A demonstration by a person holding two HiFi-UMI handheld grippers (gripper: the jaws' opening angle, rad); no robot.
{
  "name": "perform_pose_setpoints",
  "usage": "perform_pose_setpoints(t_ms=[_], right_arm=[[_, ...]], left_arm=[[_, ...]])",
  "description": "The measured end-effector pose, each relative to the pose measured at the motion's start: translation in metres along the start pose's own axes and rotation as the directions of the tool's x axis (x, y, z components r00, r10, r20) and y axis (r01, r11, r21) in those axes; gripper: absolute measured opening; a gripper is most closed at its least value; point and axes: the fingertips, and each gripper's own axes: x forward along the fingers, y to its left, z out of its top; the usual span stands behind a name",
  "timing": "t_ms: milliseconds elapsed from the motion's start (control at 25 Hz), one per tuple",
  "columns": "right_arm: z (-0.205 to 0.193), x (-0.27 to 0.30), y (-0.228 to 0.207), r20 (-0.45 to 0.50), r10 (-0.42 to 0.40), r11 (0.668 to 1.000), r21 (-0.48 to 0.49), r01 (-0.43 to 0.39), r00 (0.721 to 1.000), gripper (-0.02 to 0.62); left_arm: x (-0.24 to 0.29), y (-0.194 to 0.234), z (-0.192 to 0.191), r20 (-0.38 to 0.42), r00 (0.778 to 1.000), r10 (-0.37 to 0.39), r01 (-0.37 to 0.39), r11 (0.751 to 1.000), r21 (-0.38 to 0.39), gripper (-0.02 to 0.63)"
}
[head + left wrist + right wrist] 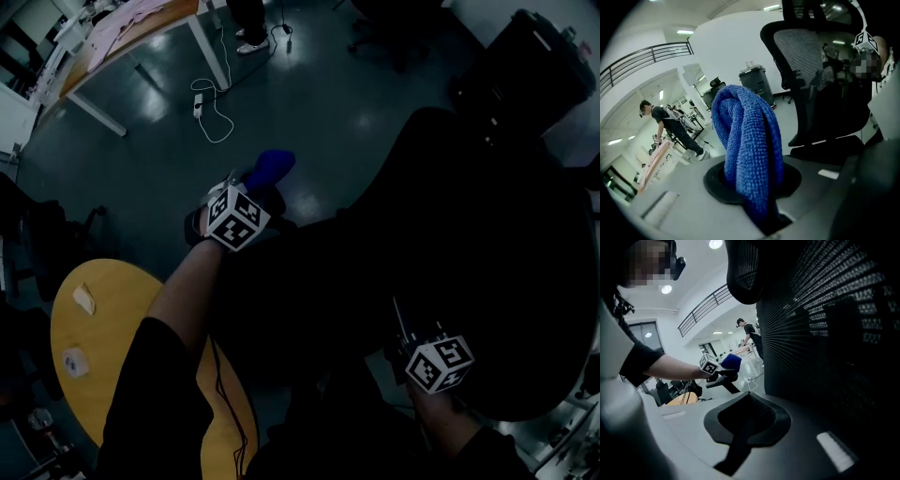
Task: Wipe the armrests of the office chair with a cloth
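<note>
Pinches a bunched, nubby blue cloth (750, 150), folded in thick loops, in the left gripper (246, 187) just above the office chair's armrest (723, 379); holds the right gripper (745, 420), jaws pressed together on nothing, beside the mesh backrest (825, 333).

Big open space with a shiny dark floor (309, 103). There's a round yellow table (103, 328) close by and a long white-legged table (141, 33) further off, power strip (198, 105) on the floor beside it. White walls (726, 47), a balcony railing (642, 54) up top, and the ceiling lights (685, 32) are on.
</note>
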Motion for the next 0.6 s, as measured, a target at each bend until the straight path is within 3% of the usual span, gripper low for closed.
perform_pose_setpoints(t_ms=[360, 600], right_arm=[[0.000, 0.008, -0.005, -0.021, -0.015, 0.999, -0.039, 0.015, 1.000, 0.005], [-0.001, 0.013, -0.007, -0.036, -0.032, 0.998, -0.059, 0.030, 0.999, 0.005]], left_arm=[[-0.013, 0.007, -0.012, 0.015, 1.000, 0.014, -0.013, 0.997, -0.077, 0.103], [-0.031, 0.014, -0.041, -0.029, 0.999, 0.046, -0.049, 0.992, -0.113, 0.103]])
